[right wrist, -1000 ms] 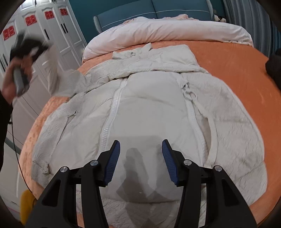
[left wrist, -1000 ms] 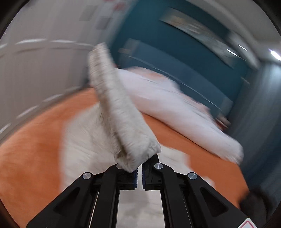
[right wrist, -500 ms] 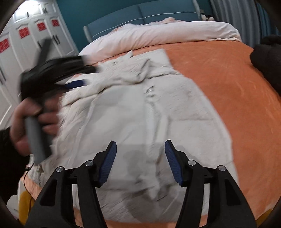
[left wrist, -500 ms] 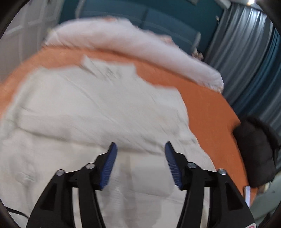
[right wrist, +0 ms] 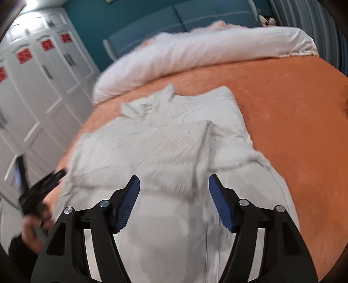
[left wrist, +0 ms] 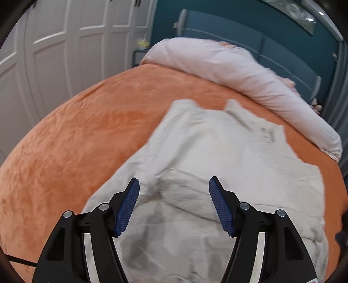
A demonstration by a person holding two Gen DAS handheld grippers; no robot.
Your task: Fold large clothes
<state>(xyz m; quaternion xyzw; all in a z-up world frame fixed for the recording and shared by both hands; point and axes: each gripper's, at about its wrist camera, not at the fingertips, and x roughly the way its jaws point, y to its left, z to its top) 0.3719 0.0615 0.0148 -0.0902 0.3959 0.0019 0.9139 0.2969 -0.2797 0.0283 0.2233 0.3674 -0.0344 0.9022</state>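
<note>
A large cream fleece jacket (left wrist: 217, 156) lies spread on the orange bed cover (left wrist: 76, 139), collar toward the headboard, with both sleeves folded in across its front. It also shows in the right wrist view (right wrist: 174, 148). My left gripper (left wrist: 174, 193) is open and empty, hovering over the jacket's lower left part. My right gripper (right wrist: 174, 193) is open and empty above the jacket's lower middle. The left gripper, held in a hand, also shows in the right wrist view (right wrist: 41, 187) at the jacket's left edge.
A rolled pale pink duvet (left wrist: 239, 71) lies along the teal headboard (right wrist: 184, 19). White wardrobe doors (left wrist: 65, 43) stand left of the bed. A dark object (left wrist: 341, 239) sits at the bed's right edge. Bare orange cover (right wrist: 293, 108) lies right of the jacket.
My left gripper let go of the sleeve it held up; the sleeve now lies folded across the jacket. The left gripper opened and drew back to the jacket's left side. The right gripper stayed open.
</note>
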